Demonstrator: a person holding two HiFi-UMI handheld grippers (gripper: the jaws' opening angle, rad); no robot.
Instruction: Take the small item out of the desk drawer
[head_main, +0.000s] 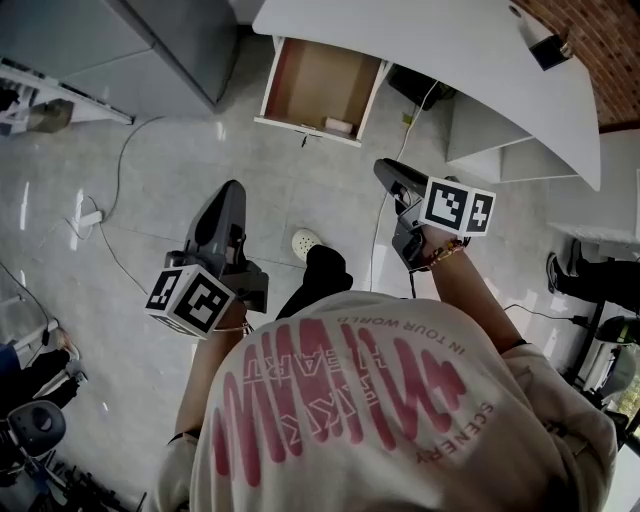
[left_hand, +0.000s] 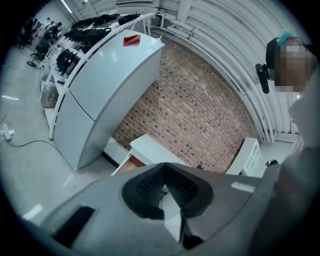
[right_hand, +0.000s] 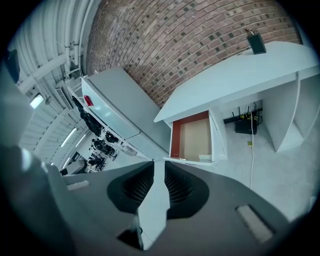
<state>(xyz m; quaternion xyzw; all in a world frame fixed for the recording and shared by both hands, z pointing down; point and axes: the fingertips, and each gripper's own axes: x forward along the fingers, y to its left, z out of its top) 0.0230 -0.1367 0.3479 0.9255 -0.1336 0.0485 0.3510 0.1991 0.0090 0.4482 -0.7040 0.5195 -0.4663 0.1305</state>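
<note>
The desk drawer (head_main: 318, 85) stands pulled open under the white desk (head_main: 430, 60), its wooden bottom bare except for a small pale item (head_main: 339, 125) in the front right corner. Both grippers hang in the air over the floor, short of the drawer. My left gripper (head_main: 232, 188) is shut, its pads meeting at the tips with nothing in them. My right gripper (head_main: 385, 168) has a narrow gap between its pads and holds nothing. In the right gripper view the drawer (right_hand: 192, 140) and the item (right_hand: 205, 158) lie just beyond the right gripper (right_hand: 159, 167). The left gripper (left_hand: 164, 167) points toward the brick wall.
A grey cabinet (head_main: 120, 40) stands left of the drawer. Cables and a power strip (head_main: 88, 217) lie on the tiled floor. A router (right_hand: 245, 125) sits under the desk, a dark device (head_main: 548, 48) on top. A person's shoe (head_main: 305, 242) is below the drawer.
</note>
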